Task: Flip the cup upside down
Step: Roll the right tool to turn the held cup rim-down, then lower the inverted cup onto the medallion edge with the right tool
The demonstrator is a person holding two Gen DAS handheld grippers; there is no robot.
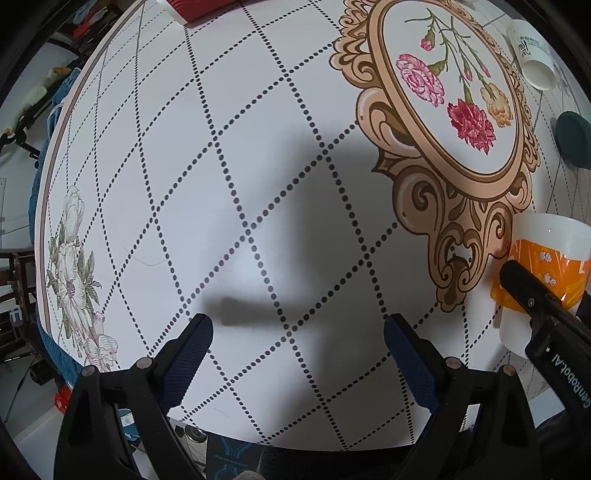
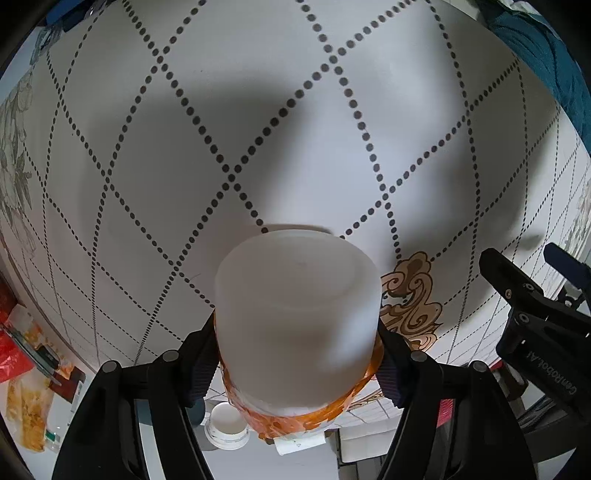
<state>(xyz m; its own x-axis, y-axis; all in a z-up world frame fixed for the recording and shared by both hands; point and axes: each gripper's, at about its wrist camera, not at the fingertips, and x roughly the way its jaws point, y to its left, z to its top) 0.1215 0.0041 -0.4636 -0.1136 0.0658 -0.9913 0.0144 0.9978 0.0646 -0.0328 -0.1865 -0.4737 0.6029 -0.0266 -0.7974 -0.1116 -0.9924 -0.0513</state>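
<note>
Between the fingers of your right gripper (image 2: pixel 297 363) sits the cup (image 2: pixel 297 317), white with an orange printed band; the two padded fingers press on that band from either side, and the cup's flat base faces the right wrist camera. Beyond it lies the round table (image 2: pixel 295 122), covered in a white cloth with dotted diamond lines and a tan scroll ornament. In the left wrist view the same cup (image 1: pixel 543 266) shows at the right edge, with one black finger of your right gripper (image 1: pixel 532 295) laid across its orange band.

Your left gripper (image 1: pixel 297 345) hovers over bare cloth, its dark blue pads (image 1: pixel 188 354) spread wide with nothing between them. At the far right of the table (image 1: pixel 184 184) stands a white paper cup (image 1: pixel 532 51) with dark lettering, just beside the oval flower medallion (image 1: pixel 450 88). Nearer than it, at the right edge, lies a dark teal round object (image 1: pixel 574 138). At the far edge rests a red ribbed object (image 1: pixel 199 9), cut off by the frame.
</note>
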